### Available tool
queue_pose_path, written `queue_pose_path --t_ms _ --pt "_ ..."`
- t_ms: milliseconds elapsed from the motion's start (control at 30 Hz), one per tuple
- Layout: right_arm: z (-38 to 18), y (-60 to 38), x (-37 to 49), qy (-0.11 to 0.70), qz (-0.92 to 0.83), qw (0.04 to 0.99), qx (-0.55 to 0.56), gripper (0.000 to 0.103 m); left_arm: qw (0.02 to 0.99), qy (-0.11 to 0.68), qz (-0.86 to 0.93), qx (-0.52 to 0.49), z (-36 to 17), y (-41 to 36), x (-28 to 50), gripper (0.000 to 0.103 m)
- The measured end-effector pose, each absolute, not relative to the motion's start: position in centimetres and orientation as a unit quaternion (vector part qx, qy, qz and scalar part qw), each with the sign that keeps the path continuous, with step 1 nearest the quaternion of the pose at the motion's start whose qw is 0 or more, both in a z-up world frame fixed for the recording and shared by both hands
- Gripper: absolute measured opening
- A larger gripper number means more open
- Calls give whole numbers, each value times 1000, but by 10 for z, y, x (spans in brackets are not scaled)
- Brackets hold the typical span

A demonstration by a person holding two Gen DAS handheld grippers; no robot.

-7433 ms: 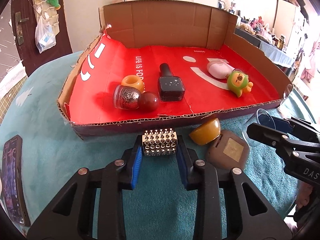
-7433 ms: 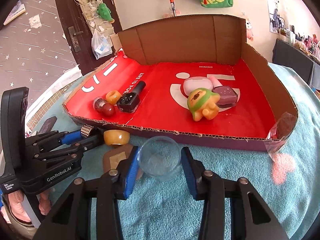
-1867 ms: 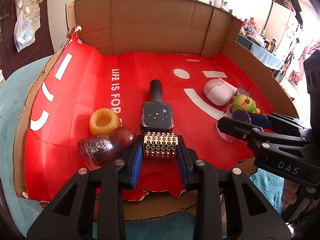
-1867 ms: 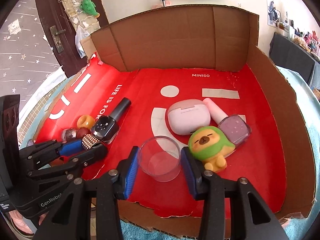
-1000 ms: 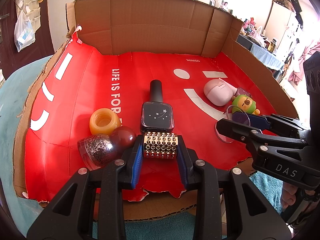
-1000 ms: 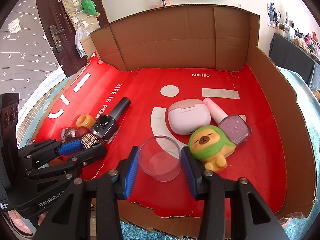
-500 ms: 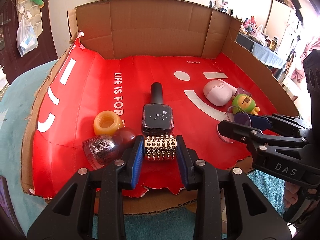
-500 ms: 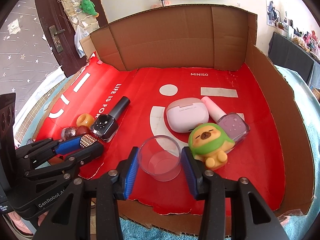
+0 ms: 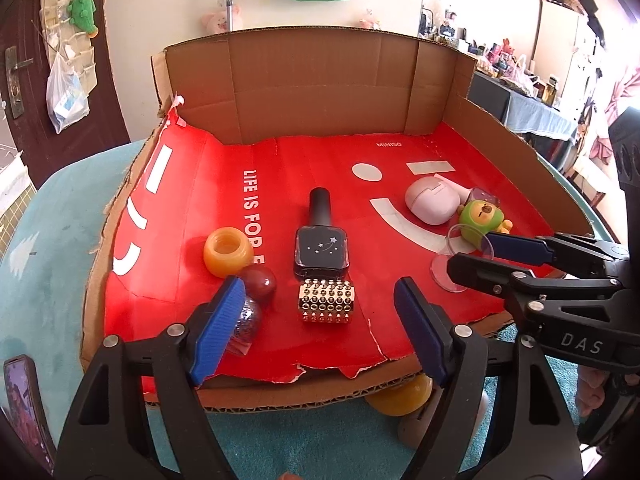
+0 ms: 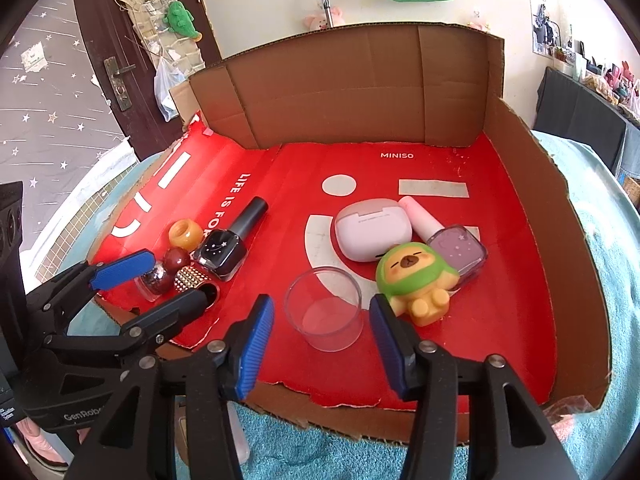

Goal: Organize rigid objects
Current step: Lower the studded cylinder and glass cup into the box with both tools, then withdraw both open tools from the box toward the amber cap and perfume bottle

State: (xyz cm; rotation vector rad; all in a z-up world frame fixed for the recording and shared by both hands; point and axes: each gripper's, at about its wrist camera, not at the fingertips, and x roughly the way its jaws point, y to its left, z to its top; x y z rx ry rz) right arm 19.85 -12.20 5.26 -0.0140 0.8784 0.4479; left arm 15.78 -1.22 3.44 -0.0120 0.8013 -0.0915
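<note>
At the left of the red-lined cardboard tray, our left gripper stood with its jaws apart, the studded gold cuff resting free on the liner between them. We judged it was set there to join the near-left cluster: the amber bead, the dark red ball, the glitter bottle and the black nail polish bottle. To the right, our right gripper was likewise spread wide around the clear plastic cup, upright and unheld, just beside the green-hooded toy, pink earbud case and lilac polish bottle. Only the left wrist view showed a yellow dome-shaped piece and a phone outside the tray on the teal cloth; only the right showed the cup's empty interior.
</note>
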Motion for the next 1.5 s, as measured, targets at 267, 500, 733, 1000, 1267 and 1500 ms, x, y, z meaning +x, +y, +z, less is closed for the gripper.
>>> queue_pose_path --t_ms 267,500,733,1000,1267,1500 --pt "64 -127 187 403 215 890 -10 65 925 380 -30 -10 40 -6 151 91" --pt "72 -130 178 389 216 895 -12 76 930 368 -19 -12 45 -4 144 96" --pt "78 -133 171 378 218 900 -12 90 934 356 -14 -20 48 -1 137 103" --pt "84 -139 163 362 222 906 -4 103 934 355 -17 -19 49 -2 131 103" --pt "87 -146 157 354 227 907 7 103 936 350 -19 -23 53 -3 122 103" --pt "93 -149 151 343 227 912 8 103 938 346 -18 -26 57 -3 114 103"
